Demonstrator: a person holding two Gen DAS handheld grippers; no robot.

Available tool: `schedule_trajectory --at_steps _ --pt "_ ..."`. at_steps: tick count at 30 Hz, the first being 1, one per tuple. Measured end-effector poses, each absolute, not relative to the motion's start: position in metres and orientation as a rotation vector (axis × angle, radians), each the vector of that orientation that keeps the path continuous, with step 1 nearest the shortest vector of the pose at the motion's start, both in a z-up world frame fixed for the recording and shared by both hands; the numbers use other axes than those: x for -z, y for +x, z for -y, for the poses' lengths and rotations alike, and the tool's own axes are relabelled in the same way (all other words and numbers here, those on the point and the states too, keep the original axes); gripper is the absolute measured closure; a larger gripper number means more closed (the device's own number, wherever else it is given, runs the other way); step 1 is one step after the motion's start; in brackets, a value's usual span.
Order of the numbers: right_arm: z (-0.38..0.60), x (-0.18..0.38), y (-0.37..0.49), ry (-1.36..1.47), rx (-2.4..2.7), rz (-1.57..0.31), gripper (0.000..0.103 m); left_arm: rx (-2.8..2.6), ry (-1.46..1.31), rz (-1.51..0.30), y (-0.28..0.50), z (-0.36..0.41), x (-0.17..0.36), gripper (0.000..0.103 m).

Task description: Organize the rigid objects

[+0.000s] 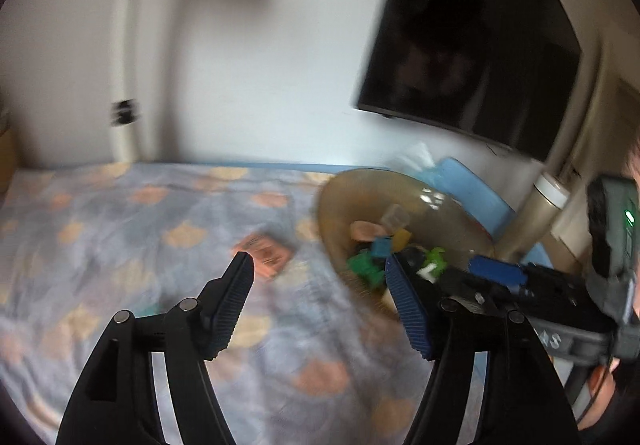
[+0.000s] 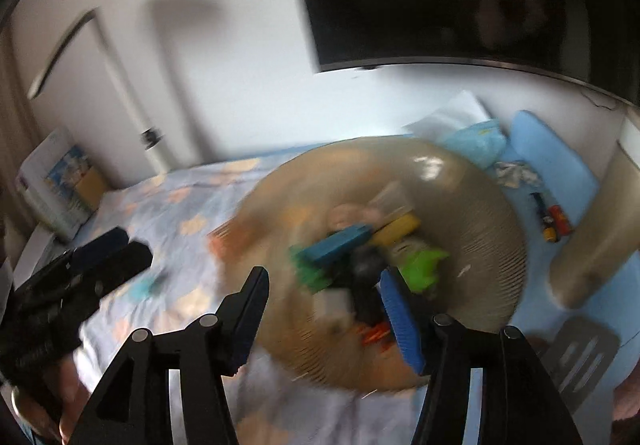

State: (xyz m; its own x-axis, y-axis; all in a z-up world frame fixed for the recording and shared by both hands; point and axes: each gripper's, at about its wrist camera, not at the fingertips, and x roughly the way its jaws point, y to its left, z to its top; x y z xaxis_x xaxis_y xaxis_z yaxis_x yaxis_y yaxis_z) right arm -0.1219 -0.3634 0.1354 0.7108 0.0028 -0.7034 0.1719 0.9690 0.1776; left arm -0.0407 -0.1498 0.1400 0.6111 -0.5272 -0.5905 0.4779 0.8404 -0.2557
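Note:
A tan see-through bowl (image 1: pixel 360 201) (image 2: pixel 480 245) sits on the patterned bedspread (image 1: pixel 120 229) and holds several toy pieces, among them a blue block (image 2: pixel 336 243), green pieces (image 2: pixel 424 265) and a yellow block (image 2: pixel 400 229). My right gripper (image 2: pixel 324 275) hangs over the bowl's near side, open, with nothing pinched; the blur hides detail. My left gripper (image 1: pixel 319 263) is open over the bedspread just left of the bowl, empty. An orange card (image 1: pixel 266 255) lies on the cloth beyond its left finger. Each gripper shows in the other's view: right gripper (image 1: pixel 480 275), left gripper (image 2: pixel 128 247).
A dark screen (image 1: pixel 472 45) hangs on the wall behind the bowl. Blue cushions (image 2: pixel 552 157), a tan cylinder (image 1: pixel 532 221), a black slotted spatula (image 2: pixel 580 357) and a small toy car (image 2: pixel 554 225) lie to the right. A printed box (image 2: pixel 60 185) stands at the far left.

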Motion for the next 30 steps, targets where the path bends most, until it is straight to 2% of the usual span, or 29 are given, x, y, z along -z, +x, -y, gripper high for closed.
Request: schedule_trajectory --at_steps 2,5,10,16,18,21,27,30 --pt "0.342 -0.137 -0.127 0.205 0.050 -0.772 0.045 0.528 -0.109 -0.706 -0.047 0.122 -0.137 0.036" --pt "0.303 -0.136 -0.135 0.141 -0.008 -0.755 0.040 0.439 -0.131 -0.728 -0.053 0.083 -0.120 0.031" --pt "0.266 -0.097 -0.133 0.096 -0.032 -0.788 0.040 0.242 -0.106 -0.796 -0.050 0.040 -0.070 0.031" --pt "0.246 -0.041 -0.130 0.052 -0.012 -0.865 0.040 0.209 -0.085 -0.832 -0.049 0.040 -0.036 0.031" --pt "0.244 -0.041 -0.128 0.032 -0.008 -0.866 0.040 0.210 -0.058 -0.861 -0.047 0.044 -0.034 0.031" --pt "0.244 -0.040 -0.128 0.037 -0.029 -0.860 0.032 0.208 -0.029 -0.835 -0.052 0.049 -0.036 0.031" --pt "0.236 -0.038 -0.127 -0.001 -0.012 -0.866 0.031 0.208 -0.013 -0.842 -0.054 0.052 -0.034 0.031" --pt "0.236 -0.041 -0.129 0.001 -0.005 -0.843 0.024 0.203 -0.040 -0.851 -0.051 0.048 -0.033 0.031"
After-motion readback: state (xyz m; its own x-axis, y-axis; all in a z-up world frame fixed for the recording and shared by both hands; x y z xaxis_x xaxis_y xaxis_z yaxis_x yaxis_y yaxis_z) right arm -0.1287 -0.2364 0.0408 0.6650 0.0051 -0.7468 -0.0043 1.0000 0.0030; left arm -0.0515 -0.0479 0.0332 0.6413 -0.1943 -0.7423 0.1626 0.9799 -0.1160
